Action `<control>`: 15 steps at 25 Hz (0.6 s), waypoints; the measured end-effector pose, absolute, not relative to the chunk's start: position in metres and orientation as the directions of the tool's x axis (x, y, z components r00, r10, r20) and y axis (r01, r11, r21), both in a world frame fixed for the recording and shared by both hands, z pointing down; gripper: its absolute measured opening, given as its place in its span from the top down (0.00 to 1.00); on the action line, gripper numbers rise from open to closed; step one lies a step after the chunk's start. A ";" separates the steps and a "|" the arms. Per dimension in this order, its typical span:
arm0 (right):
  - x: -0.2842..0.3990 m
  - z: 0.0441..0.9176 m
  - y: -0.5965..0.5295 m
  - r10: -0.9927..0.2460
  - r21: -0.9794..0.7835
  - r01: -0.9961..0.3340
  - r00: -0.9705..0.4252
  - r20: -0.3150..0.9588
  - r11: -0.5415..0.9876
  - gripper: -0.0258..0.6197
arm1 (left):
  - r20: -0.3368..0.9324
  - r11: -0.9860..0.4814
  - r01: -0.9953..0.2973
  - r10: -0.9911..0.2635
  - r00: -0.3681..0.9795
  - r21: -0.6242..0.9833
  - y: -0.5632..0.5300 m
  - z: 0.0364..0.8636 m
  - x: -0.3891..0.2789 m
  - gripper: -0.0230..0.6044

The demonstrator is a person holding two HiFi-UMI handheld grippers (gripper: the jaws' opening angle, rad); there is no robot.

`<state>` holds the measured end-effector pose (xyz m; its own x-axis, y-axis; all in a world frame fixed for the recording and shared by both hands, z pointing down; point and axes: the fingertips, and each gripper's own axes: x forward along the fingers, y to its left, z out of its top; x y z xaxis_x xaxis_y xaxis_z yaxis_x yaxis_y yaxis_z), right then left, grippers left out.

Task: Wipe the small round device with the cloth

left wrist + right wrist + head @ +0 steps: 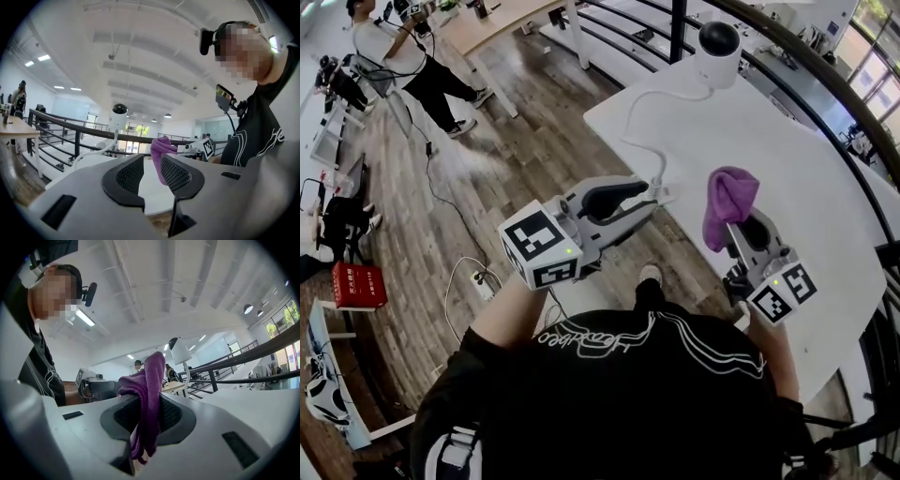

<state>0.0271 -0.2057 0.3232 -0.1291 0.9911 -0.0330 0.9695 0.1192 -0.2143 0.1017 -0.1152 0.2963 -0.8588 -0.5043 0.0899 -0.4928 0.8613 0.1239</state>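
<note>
Cloth held; wiping not begun.
Right gripper (149,413) clamped the cloth (729,199); left gripper (152,173) stood narrowly parted, empty. The device (718,49) sat at the desk's (806,178) far end, well apart; the next move called for a forward reach.

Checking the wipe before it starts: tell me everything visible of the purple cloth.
The purple cloth looks like soft, finely knit fabric, bunched and folded. The right gripper pinches it between its fingers: a rounded lump stands above them, a short end hangs below. It is held in the air over the white table, apart from the small round white-and-black device. Nothing else touches it.
</note>
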 end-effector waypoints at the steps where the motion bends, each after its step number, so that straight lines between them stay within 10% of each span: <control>1: 0.019 0.322 -0.204 0.990 -0.213 0.969 -0.133 -0.036 0.123 0.86 | 0.097 0.864 -0.493 -0.501 -0.860 0.099 -0.110 0.291 0.094 0.79; 15: -0.146 0.322 -0.163 0.970 -0.258 0.944 -0.231 -0.072 0.206 0.86 | 0.329 0.776 -0.607 -0.535 -0.778 -0.173 -0.024 0.290 -0.075 0.78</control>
<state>-0.1459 -0.1629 0.3224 -0.2313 0.9702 -0.0716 0.9440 0.2061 -0.2576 -0.0747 -0.0245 0.2904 -0.7780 -0.5354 0.3287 -0.6070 0.7755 -0.1734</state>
